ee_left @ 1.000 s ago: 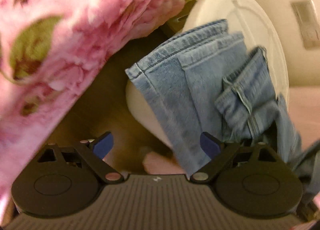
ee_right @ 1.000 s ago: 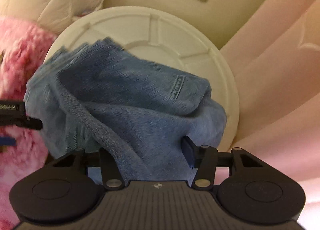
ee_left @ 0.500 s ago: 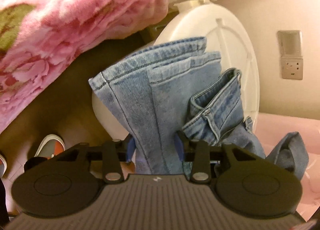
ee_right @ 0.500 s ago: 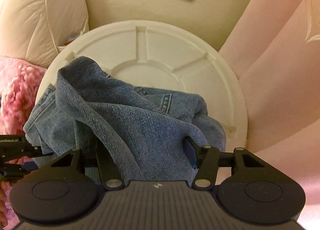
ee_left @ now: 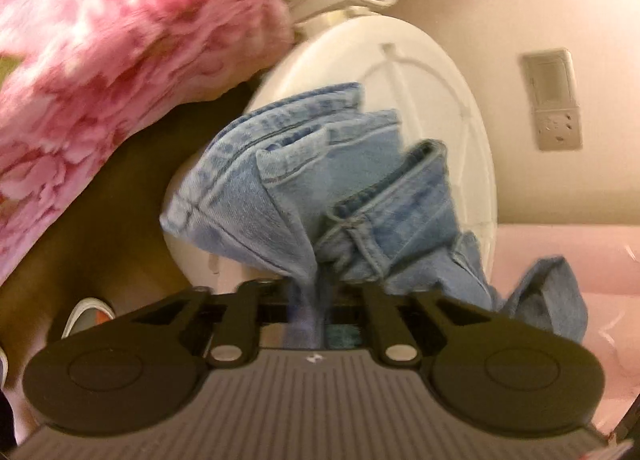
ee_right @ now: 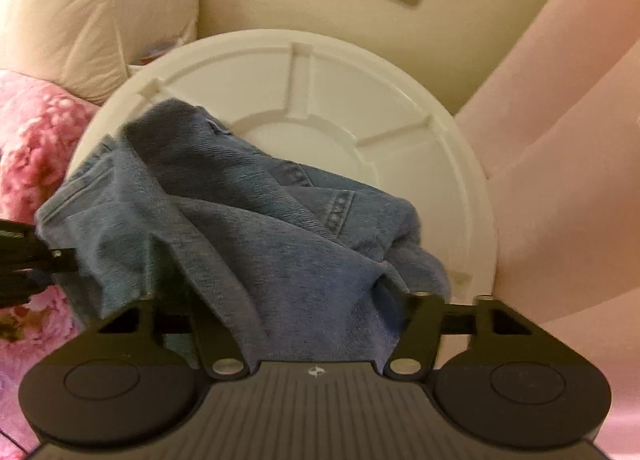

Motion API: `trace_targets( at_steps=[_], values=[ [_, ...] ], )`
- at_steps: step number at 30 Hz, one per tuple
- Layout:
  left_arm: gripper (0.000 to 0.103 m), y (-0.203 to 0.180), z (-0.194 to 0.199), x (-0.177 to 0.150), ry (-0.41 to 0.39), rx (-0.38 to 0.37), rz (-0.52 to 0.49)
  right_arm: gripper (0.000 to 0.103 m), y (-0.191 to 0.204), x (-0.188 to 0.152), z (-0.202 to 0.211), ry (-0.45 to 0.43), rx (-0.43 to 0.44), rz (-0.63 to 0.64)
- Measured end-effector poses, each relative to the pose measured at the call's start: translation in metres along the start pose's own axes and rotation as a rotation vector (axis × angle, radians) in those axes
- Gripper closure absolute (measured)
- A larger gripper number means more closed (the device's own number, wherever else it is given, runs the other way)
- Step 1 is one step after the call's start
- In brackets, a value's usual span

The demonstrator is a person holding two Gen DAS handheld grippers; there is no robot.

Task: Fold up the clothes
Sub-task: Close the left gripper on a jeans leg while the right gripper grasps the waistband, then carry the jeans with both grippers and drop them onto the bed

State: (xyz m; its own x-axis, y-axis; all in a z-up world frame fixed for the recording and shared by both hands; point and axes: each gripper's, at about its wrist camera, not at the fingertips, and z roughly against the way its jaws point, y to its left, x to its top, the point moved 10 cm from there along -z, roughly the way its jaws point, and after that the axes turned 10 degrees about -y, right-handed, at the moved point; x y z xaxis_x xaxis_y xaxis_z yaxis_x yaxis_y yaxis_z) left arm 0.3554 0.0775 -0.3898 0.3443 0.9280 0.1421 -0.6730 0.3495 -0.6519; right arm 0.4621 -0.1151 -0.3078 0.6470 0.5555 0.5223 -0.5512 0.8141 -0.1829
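Denim jeans [ee_left: 344, 196] lie bunched on the round white worktop [ee_right: 360, 108], partly folded. The left hand-held gripper [ee_left: 316, 300] is clamped on a pinch of leg fabric; the right hand-held gripper [ee_right: 316, 324] has cloth between its fingers (whether it grips, I cannot tell). Judged mid-fold: next, lay the held layer over flat. No readable writing.
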Motion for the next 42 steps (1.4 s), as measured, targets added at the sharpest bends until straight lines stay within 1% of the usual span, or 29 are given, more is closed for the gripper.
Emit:
trace_targets(
  at_steps=[1,2,3,4,6,8,10,13,14,15,17,20,21,23,26,28,29,30,31,32,33,34,35,36,38,39,40,42],
  values=[
    [0.1,-0.004,0.004,0.001,-0.005,-0.015,-0.012,0.064,0.001,0.002,0.004,-0.014,0.001,0.001],
    [0.1,-0.009,0.013,0.004,-0.021,-0.044,-0.02,0.069,0.002,0.005,0.008,-0.028,0.002,0.001],
    [0.101,-0.015,0.021,0.006,-0.038,-0.073,-0.028,0.078,0.001,0.009,0.015,-0.052,0.011,-0.015],
    [0.101,-0.02,0.029,0.009,-0.055,-0.102,-0.037,0.085,0.001,0.016,0.022,-0.073,0.029,-0.032],
    [0.101,-0.03,0.052,0.02,-0.1,-0.148,-0.059,0.087,0.001,0.029,0.037,-0.112,0.068,-0.05],
    [0.101,-0.04,0.075,0.032,-0.146,-0.193,-0.081,0.088,0.005,0.047,0.058,-0.162,0.139,-0.087],
    [0.101,-0.043,0.109,0.048,-0.22,-0.225,-0.088,0.089,0.013,0.063,0.08,-0.203,0.228,-0.126],
    [0.101,-0.03,0.173,0.075,-0.348,-0.246,-0.063,0.089,0.032,0.089,0.116,-0.269,0.364,-0.159],
    [0.101,-0.023,0.199,0.084,-0.397,-0.25,-0.051,0.089,0.044,0.097,0.127,-0.287,0.409,-0.162],
    [0.101,-0.014,0.23,0.091,-0.456,-0.255,-0.04,0.089,0.061,0.106,0.144,-0.306,0.476,-0.162],
    [0.101,0.005,0.287,0.103,-0.562,-0.244,-0.03,0.089,0.095,0.117,0.173,-0.333,0.577,-0.145],
    [0.101,0.047,0.387,0.112,-0.748,-0.213,0.016,0.089,0.165,0.126,0.223,-0.364,0.763,-0.104],
    [0.101,0.064,0.424,0.112,-0.814,-0.196,0.033,0.089,0.195,0.126,0.243,-0.368,0.835,-0.085],
    [0.101,0.099,0.503,0.108,-0.954,-0.155,0.061,0.089,0.246,0.123,0.275,-0.357,0.952,-0.064],
    [0.101,0.152,0.618,0.092,-1.138,-0.076,0.095,0.089,0.336,0.101,0.326,-0.29,1.137,-0.031],
    [0.1,0.19,0.688,0.076,-1.218,0.016,0.096,0.088,0.399,0.077,0.362,-0.222,1.243,0.002],
    [0.1,0.208,0.723,0.068,-1.254,0.063,0.097,0.087,0.427,0.062,0.377,-0.179,1.281,0.022],
    [0.099,0.231,0.75,0.062,-1.247,0.121,0.104,0.079,0.46,0.041,0.393,-0.126,1.314,0.059],
    [0.095,0.254,0.775,0.056,-1.236,0.181,0.114,0.068,0.491,0.016,0.403,-0.103,1.285,0.153],
    [0.092,0.282,0.794,0.052,-1.19,0.265,0.141,0.063,0.521,-0.009,0.412,-0.08,1.254,0.246],
    [0.088,0.311,0.811,0.045,-1.152,0.375,0.186,0.058,0.55,-0.034,0.422,-0.058,1.221,0.34],
    [0.085,0.337,0.824,0.031,-1.118,0.46,0.21,0.058,0.579,-0.065,0.426,-0.061,1.135,0.47],
    [0.085,0.363,0.838,0.018,-1.084,0.545,0.234,0.058,0.595,-0.088,0.429,-0.066,1.094,0.538],
    [0.085,0.387,0.852,0.003,-1.049,0.623,0.259,0.058,0.613,-0.109,0.437,-0.071,1.076,0.599],
    [0.083,0.418,0.866,-0.037,-1.019,0.665,0.356,0.056,0.636,-0.143,0.45,-0.066,1.082,0.704],
    [0.083,0.433,0.873,-0.057,-1.003,0.686,0.404,0.052,0.641,-0.157,0.455,-0.059,1.087,0.739],
    [0.08,0.444,0.875,-0.082,-0.989,0.71,0.449,0.048,0.65,-0.171,0.463,-0.048,1.097,0.775],
    [0.076,0.459,0.876,-0.129,-0.959,0.743,0.521,0.044,0.663,-0.182,0.479,-0.045,1.102,0.816]
  ],
)
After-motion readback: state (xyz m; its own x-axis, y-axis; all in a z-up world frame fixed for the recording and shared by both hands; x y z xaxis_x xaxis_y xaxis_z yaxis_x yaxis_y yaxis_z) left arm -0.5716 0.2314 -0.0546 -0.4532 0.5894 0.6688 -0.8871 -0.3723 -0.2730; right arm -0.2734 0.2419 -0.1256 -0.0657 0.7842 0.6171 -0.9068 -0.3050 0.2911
